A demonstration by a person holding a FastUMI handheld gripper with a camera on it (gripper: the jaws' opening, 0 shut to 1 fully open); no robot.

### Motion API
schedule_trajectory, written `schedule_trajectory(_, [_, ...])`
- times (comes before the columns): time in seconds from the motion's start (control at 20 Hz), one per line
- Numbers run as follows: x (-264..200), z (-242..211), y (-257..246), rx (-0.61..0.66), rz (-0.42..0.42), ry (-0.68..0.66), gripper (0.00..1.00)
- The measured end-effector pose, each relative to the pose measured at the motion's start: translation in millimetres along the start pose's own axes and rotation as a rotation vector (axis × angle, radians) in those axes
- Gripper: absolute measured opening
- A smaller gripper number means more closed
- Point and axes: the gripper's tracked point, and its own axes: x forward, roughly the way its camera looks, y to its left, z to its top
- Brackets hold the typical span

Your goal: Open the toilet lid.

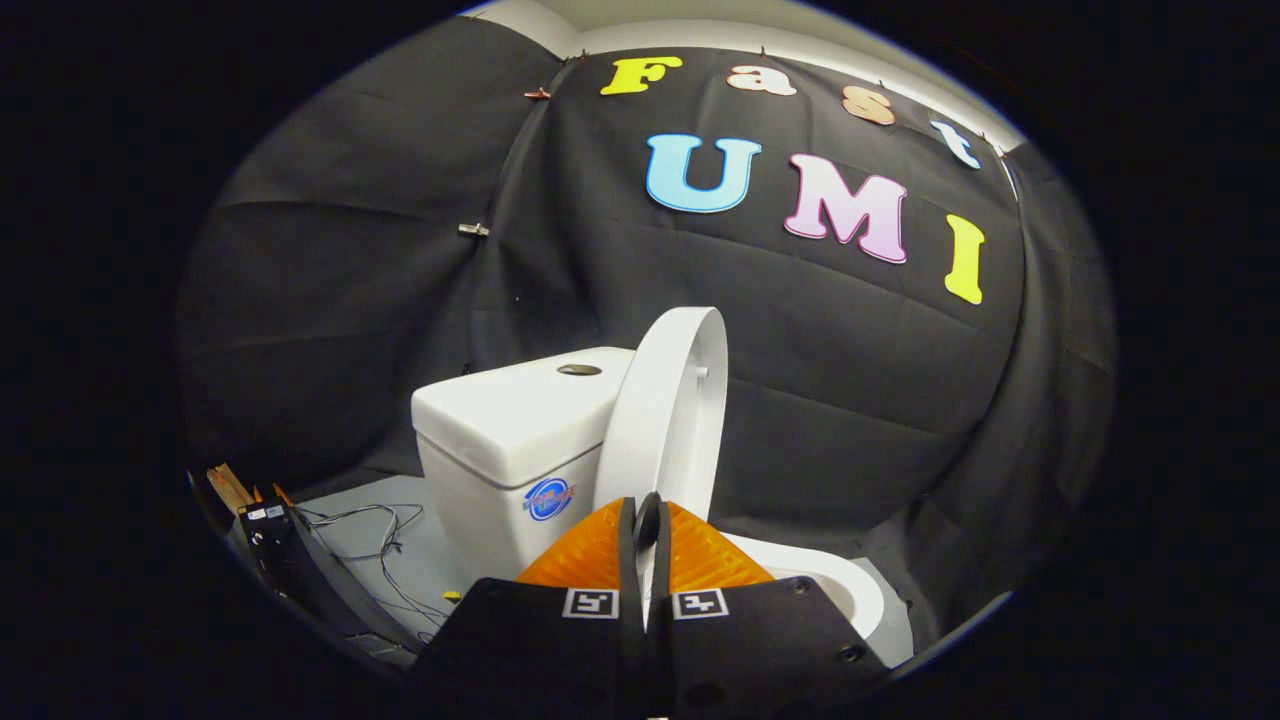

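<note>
The lid (665, 410) is being seen raised on edge, just beyond the closed fingertips of the gripper (647, 520). The tank (510, 440) is standing left of the lid — a button (579, 370) is sitting on its top. The bowl rim (850, 590) is lying right of the fingers; cables (385, 550) are trailing on the floor (420, 560) left of the tank.

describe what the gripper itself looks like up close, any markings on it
The gripper has two ridged, wedge-shaped fingers mounted on broad black carriers. Each carrier bears a small square black-and-white fiducial tag near the middle seam, and round screw holes dot the right carrier.
</note>
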Motion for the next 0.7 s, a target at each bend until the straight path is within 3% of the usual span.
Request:
schedule_trajectory(0.55, [5, -3, 18, 0.018, 0.036, 0.023, 0.07])
schedule_trajectory(0.65, [1, -1, 12, 0.038, 0.033, 0.027, 0.22])
schedule_trajectory(0.7, [-4, 2, 5, 0.037, 0.016, 0.022, 0.43])
